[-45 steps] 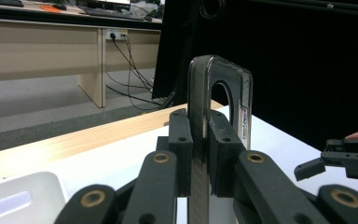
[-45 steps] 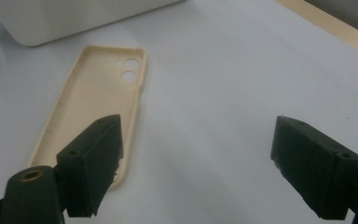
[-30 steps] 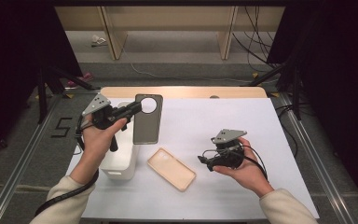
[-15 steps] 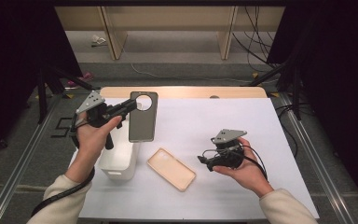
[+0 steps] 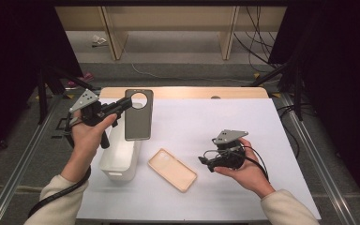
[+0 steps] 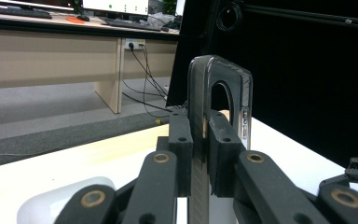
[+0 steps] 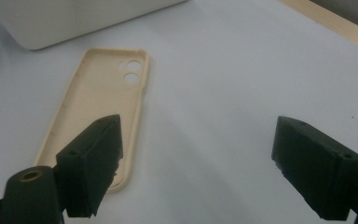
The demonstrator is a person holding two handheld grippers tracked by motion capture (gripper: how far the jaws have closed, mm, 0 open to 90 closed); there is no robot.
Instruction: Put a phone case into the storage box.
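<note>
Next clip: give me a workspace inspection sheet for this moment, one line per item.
Surface: white table, wooden strip along its far edge.
Job's things: dark phone case held above the white bin; beige phone case flat, inside up.
Clutter: nothing seen.
Grippers: left gripper shut on the dark case's edge; right gripper open, low over the table beside the beige case.
Cables: one trails from each gripper; more on the floor behind.
Surroundings: wooden desk legs, dark curtains.

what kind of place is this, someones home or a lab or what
Most likely a lab or office set up for recording, not a home. The white-covered table sits between dark curtains, loose cables run over the grey floor, and behind the dark phone case stand desks with monitors.
</note>
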